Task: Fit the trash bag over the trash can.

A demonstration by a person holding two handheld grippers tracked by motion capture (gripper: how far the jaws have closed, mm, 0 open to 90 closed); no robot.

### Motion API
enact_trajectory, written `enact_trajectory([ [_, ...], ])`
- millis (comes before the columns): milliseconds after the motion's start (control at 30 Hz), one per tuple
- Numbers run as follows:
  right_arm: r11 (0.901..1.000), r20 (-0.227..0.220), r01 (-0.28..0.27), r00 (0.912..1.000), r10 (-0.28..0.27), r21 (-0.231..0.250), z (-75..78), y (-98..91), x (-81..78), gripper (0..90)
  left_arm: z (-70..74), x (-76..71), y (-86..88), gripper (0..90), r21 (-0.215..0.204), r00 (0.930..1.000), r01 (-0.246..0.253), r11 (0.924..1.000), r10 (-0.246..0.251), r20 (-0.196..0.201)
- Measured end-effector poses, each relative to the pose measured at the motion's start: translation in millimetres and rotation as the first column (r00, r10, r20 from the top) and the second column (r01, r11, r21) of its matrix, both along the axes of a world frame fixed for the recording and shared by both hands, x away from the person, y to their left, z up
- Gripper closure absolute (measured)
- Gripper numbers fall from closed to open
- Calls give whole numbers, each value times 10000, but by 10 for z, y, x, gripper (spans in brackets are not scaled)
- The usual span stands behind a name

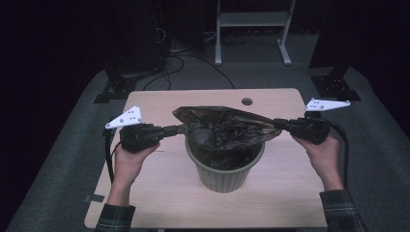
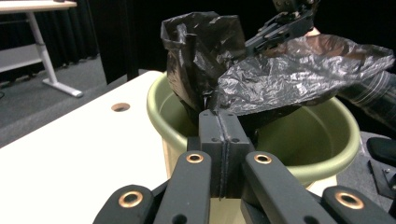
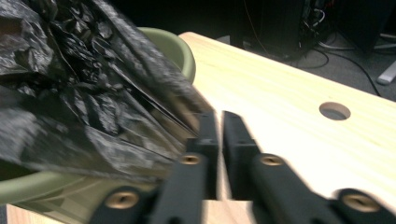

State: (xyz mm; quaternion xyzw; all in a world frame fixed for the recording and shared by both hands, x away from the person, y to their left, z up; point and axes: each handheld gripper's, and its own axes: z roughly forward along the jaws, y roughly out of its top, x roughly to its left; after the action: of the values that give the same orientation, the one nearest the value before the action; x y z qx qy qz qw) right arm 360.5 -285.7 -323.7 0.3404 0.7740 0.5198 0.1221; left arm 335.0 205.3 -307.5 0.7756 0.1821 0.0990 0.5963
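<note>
A: Over the bin [image 1: 225, 169], in the middle of the table [image 1: 159, 198], the bag [image 1: 227, 128] is stretched between the two grippers. The left gripper [image 1: 175, 129] is at its left edge and the right gripper [image 1: 279, 123] at its right edge.

B: How does the bag lie to the fingers on the left?

A: In the left gripper view the two fingers [image 2: 211, 135] are pressed flat together, and the bag [image 2: 289, 70] comes out just above their tips. A thin edge of the film is pinched there. So this gripper is clamped on the bag.

B: And the right one?

A: In the right gripper view there is a narrow gap between the fingers [image 3: 236, 135]. The bag [image 3: 84, 107] lies beside the left finger and touches it from outside. I cannot see film inside the gap. That picture is blurred, so I say only this: narrow opening, no clear grip.

B: How does the bag look?

A: Black, thin, shiny, with many wrinkles. Its lower part hangs down inside the bin, and its upper part is spread over the rim like a crumpled sheet. One corner stands up at the back left.

B: And the bin?

A: Pale green, round, with ribs on the wall. It stands upright near the front of the table, between the two hands.
</note>
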Motion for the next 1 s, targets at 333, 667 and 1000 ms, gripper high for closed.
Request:
enact_trajectory([
  [333,9962,989,-755,9926,709,431,415,221,80,568,-5,9,-73,896,18,9994,339,9994,-339,49],
  [667,9848,563,-1691,9836,1711,-388,443,788,412,795,-44,16,-35,897,-14,9991,432,9991,-432,-14],
  [1000,9988,431,-370,9983,384,-313,358,665,561,900,-131,33,195,897,42,9998,-191,9998,192,-107],
])
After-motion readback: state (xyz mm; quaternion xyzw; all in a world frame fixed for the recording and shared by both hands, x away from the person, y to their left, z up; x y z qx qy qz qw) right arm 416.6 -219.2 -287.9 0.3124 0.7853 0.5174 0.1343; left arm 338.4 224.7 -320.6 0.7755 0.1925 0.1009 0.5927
